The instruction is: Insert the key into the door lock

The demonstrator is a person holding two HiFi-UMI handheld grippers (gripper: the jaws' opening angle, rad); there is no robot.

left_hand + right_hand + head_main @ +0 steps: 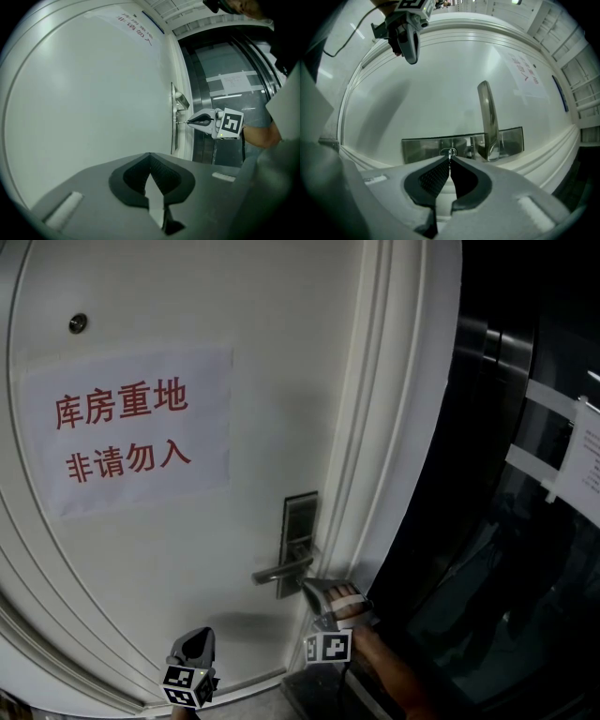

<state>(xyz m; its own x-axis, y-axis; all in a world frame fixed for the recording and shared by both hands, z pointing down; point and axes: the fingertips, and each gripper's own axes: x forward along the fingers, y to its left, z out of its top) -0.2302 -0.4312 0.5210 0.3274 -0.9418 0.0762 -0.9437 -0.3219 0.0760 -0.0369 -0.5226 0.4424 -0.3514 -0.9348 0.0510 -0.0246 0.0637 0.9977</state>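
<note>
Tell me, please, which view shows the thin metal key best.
The left gripper view: the thin metal key shows side-on between the right gripper and steel lock plate. The right gripper view shows only its end; the head view hides it.

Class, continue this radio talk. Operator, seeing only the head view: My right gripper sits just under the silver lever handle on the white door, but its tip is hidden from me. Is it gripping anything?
Observer: Yes. The right gripper view shows the right gripper shut on a small silver metal key.
Operator: Where is the key's tip?
Observer: At the round keyhole in the silver lock plate, beside the silver lever handle; its depth I cannot tell.
Operator: And on my left?
Observer: Its own view shows the left gripper shut, nothing between its pads.
</note>
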